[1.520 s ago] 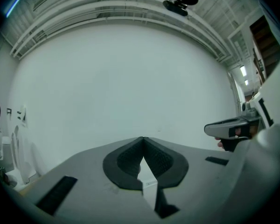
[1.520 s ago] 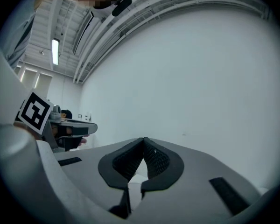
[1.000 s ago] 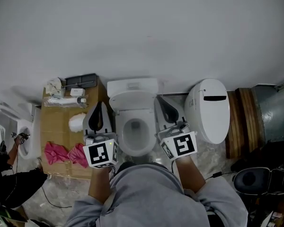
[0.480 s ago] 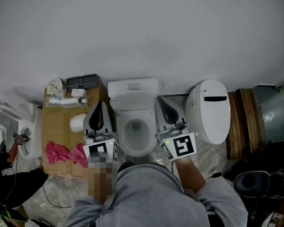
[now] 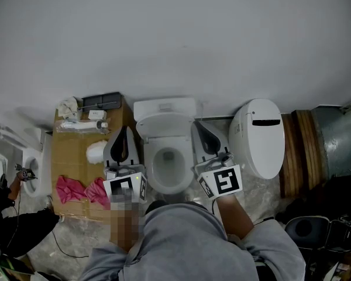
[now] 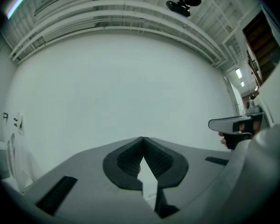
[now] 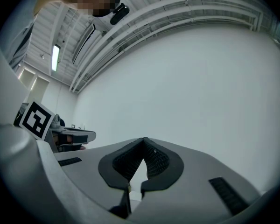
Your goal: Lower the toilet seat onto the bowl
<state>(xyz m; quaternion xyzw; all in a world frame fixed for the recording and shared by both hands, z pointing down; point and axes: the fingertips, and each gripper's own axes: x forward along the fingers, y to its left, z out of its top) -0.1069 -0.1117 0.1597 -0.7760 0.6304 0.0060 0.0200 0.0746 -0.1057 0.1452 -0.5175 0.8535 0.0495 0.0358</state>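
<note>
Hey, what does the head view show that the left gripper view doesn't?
Only the head view: the toilet low between the two grippers, a second white fixture to its right, and at left a cardboard box bearing a paper roll and a pink cloth.
Only the left gripper view: the left gripper seen along its jaws, closed tip to tip with nothing between them, and the ceiling beams.
Both: the left gripper, the right gripper and the plain white wall.

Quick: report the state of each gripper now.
Left gripper: closed, tips together, holding nothing.
Right gripper: closed, tips together, holding nothing.
</note>
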